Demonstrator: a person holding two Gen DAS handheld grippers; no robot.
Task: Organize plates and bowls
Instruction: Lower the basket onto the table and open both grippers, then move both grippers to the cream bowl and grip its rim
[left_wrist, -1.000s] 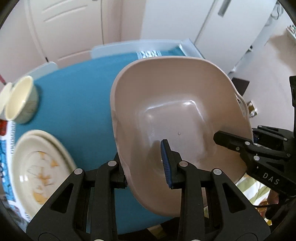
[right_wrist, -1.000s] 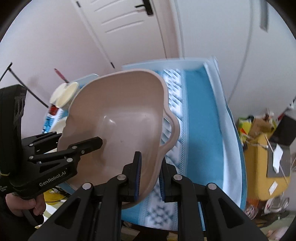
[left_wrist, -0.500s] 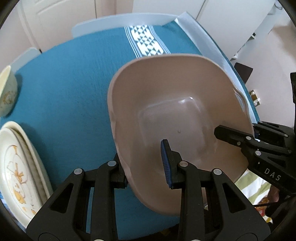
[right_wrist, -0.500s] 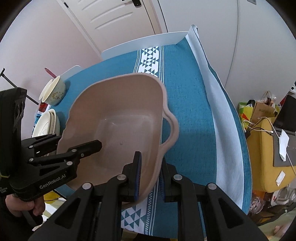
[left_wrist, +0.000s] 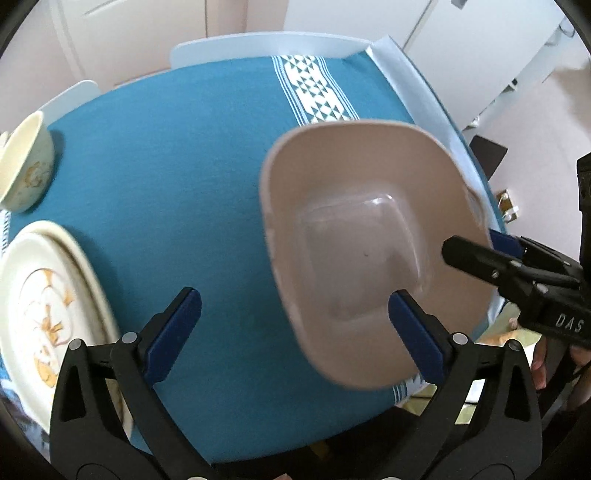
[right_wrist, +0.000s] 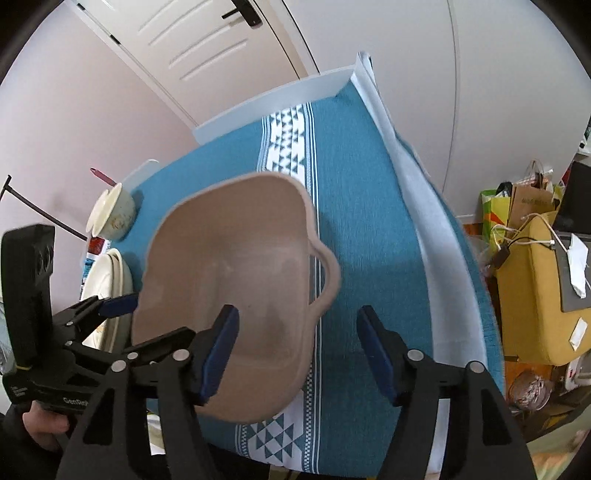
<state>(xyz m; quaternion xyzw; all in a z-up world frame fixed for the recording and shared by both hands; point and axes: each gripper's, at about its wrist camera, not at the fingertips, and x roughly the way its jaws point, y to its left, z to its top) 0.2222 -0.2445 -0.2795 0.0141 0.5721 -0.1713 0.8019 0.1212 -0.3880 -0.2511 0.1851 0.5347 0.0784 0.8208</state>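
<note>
A large beige basin (left_wrist: 365, 236) with side handles sits on the teal tablecloth (left_wrist: 177, 155); it also shows in the right wrist view (right_wrist: 236, 288). My left gripper (left_wrist: 291, 325) is open, its jaws straddling the basin's left rim without touching. My right gripper (right_wrist: 303, 354) is open, its jaws on either side of the basin's right handle. Cream plates with an orange pattern (left_wrist: 44, 306) lie stacked at the left. A cream bowl (left_wrist: 26, 170) stands beyond them.
The table's white far edge (right_wrist: 280, 99) and right edge (right_wrist: 424, 184) border the cloth. A door and walls stand behind. A yellow seat with cables and bags (right_wrist: 535, 266) is on the floor to the right.
Both grippers have opened and let go of the basin, which has come down onto the tablecloth. Both cameras have pulled back slightly.
</note>
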